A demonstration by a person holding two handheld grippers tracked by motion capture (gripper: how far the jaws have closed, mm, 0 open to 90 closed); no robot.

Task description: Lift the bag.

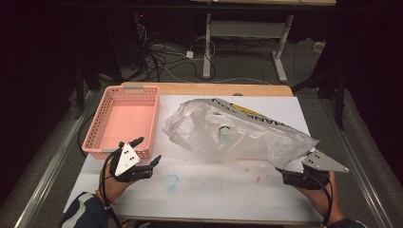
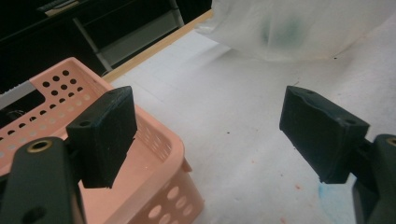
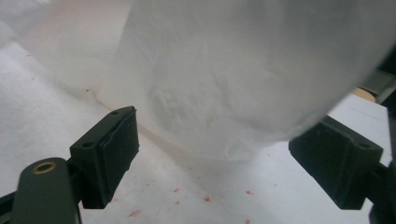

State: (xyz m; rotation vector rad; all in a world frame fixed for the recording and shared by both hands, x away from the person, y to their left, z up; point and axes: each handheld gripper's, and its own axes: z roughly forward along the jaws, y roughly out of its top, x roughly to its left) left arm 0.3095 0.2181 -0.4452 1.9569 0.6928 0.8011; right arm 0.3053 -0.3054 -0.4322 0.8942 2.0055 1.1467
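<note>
On the counter (image 1: 214, 194), seen from the high view, one crumpled plastic bag (image 1: 237, 130) lies across the middle with something green-capped showing faintly through it. One pink basket (image 1: 124, 121) sits empty at the left. The left gripper (image 1: 148, 153) hovers just beside the basket's near corner with its jaws spread. The right gripper (image 1: 285, 172) sits at the bag's near right end, just beside it, probably placed there so that end can be pinched and lifted. A small bluish smudge (image 1: 171, 181) marks the paper between the two hands (a stain, I think, though it is too small to be sure).

In the left gripper view, the two jaws stand wide apart with nothing between them. The basket (image 2: 159, 154) lies under the left jaw and the bag (image 2: 299, 25) is well ahead, so this hand looks to be waiting rather than working.

In the right gripper view, the jaws are spread too, and the bag (image 3: 243, 84) hangs low right in front of them, not yet gripped. Red flecks dot the paper below. My guess is that a short push forward would bring plastic between the jaws.
</note>
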